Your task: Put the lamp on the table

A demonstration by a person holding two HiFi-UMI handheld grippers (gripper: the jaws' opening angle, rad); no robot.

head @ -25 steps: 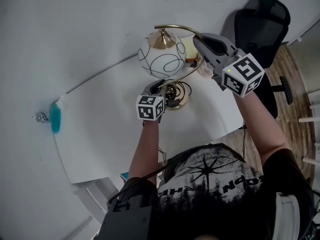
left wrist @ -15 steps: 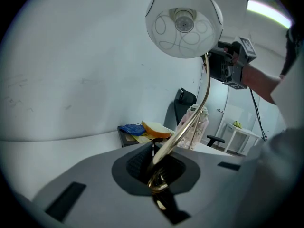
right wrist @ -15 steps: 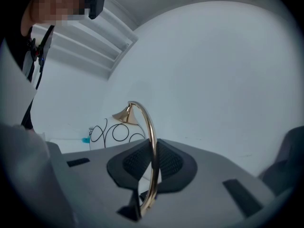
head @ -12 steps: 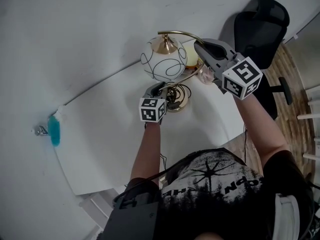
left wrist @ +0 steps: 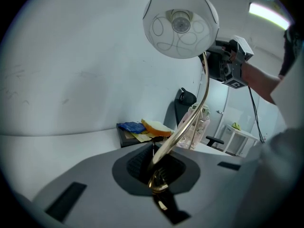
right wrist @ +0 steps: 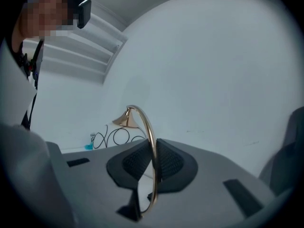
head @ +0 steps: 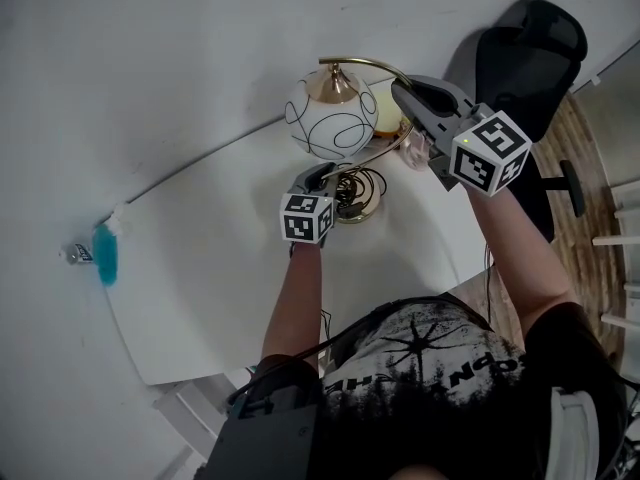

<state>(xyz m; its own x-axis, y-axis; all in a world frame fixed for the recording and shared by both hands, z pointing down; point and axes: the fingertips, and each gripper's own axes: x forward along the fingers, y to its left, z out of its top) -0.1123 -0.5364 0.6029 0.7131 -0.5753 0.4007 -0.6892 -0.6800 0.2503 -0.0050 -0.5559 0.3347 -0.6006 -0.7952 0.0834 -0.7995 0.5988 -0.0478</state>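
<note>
The lamp has a white globe shade (head: pixel 331 120) with black swirls, a curved brass stem (head: pixel 388 70) and a round brass base (head: pixel 357 204) with coiled cord on the white table (head: pixel 220 288). My left gripper (head: pixel 318 176) is shut on the lower stem (left wrist: pixel 183 129) just above the base. My right gripper (head: pixel 408 93) is shut on the upper arc of the stem (right wrist: pixel 151 141), to the right of the shade (right wrist: pixel 121 136). The shade (left wrist: pixel 181 23) hangs above the left gripper. Whether the base rests on the table I cannot tell.
A blue bottle (head: pixel 105 254) lies at the table's far left edge. Books with a yellow object (left wrist: pixel 142 129) and a clear pinkish bottle (left wrist: pixel 194 127) sit on the table behind the lamp. A black office chair (head: pixel 525 58) stands at right. A white wall runs along the table.
The lamp and both grippers have shifted slightly to the right in the head view. Both grips are unchanged.
</note>
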